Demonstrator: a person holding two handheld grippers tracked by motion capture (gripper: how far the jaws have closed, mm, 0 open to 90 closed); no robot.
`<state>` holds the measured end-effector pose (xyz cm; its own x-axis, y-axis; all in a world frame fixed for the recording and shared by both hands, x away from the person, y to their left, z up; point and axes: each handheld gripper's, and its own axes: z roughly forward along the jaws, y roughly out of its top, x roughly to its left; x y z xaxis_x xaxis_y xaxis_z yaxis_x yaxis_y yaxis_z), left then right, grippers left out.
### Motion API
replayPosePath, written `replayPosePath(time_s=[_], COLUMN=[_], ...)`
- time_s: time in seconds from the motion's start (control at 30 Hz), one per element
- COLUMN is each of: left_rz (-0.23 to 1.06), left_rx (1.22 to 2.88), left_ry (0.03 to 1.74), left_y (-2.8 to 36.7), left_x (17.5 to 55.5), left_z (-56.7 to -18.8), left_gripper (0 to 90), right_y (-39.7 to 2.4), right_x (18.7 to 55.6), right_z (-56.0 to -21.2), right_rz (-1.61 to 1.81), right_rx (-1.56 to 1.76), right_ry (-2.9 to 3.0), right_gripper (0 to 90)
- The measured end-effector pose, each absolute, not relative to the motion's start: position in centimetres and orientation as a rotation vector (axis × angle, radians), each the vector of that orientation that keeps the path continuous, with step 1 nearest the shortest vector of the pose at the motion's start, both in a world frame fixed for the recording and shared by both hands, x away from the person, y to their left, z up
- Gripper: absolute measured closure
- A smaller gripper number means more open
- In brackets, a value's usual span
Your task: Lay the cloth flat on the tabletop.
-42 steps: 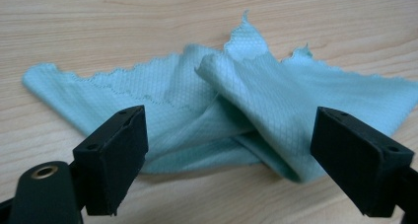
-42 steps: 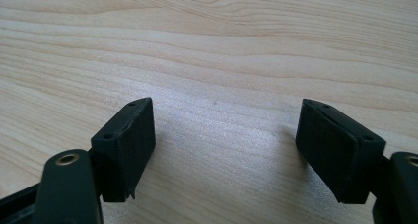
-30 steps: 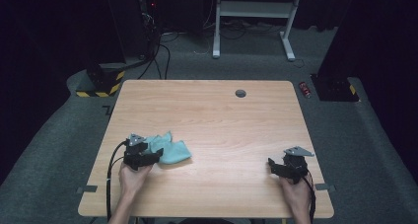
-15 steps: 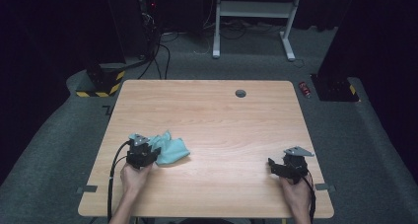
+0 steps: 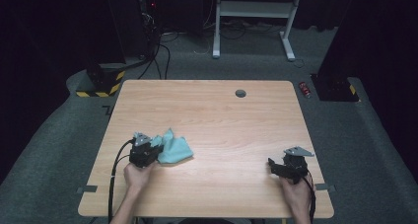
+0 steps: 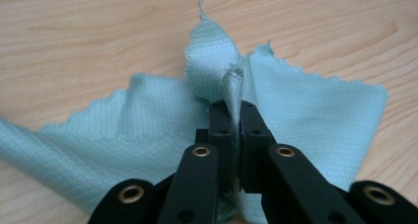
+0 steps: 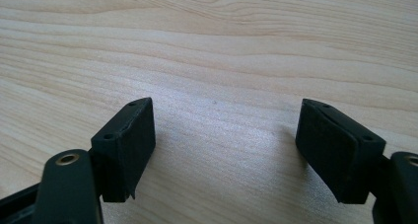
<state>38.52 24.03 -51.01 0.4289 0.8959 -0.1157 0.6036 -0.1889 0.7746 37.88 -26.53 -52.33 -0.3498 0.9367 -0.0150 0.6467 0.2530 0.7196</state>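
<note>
Cloth of light teal colour (image 5: 173, 147) lies on the left near part of the wooden worktop (image 5: 222, 115), spread partly flat with one corner raised. The left tool (image 5: 143, 152) rests at the left edge of this cloth, held by the person's left hand (image 5: 136, 173), and a black cable (image 5: 116, 174) goes from it toward the near edge. In the left gripper view the left tool (image 6: 235, 123) has its two black jaws pressed together on a standing fold of the cloth (image 6: 296, 110); the pinched fabric rises a little above the jaw tips, and the rest of the cloth spreads on the wood to both sides. The right tool (image 5: 283, 167) is on the right near part of the worktop, well apart from the cloth, with the right hand (image 5: 296, 192) behind it and a grey three-cornered plate (image 5: 298, 151) on top. In the right gripper view the right tool (image 7: 224, 140) has its jaws wide apart, with bare wood grain between them, and holds nothing. A small dark round hole (image 5: 240, 93) is in the far part of the worktop. On the grey floor beyond stand a white frame (image 5: 254, 17) and a yellow-black striped base (image 5: 101, 83).
</note>
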Motion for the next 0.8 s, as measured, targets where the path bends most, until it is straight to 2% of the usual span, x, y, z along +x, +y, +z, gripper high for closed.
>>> replayPosePath(time_s=[0.8], left_rz=[0.373], left_rx=[1.929], left_ry=[1.096], left_y=[16.4], left_x=[42.1], left_z=[-49.8], left_gripper=[87.2], right_y=[-26.5], right_x=[37.9], right_z=[-52.3], right_rz=[0.874], right_rx=[1.438], right_ry=[2.087], right_gripper=[23.0])
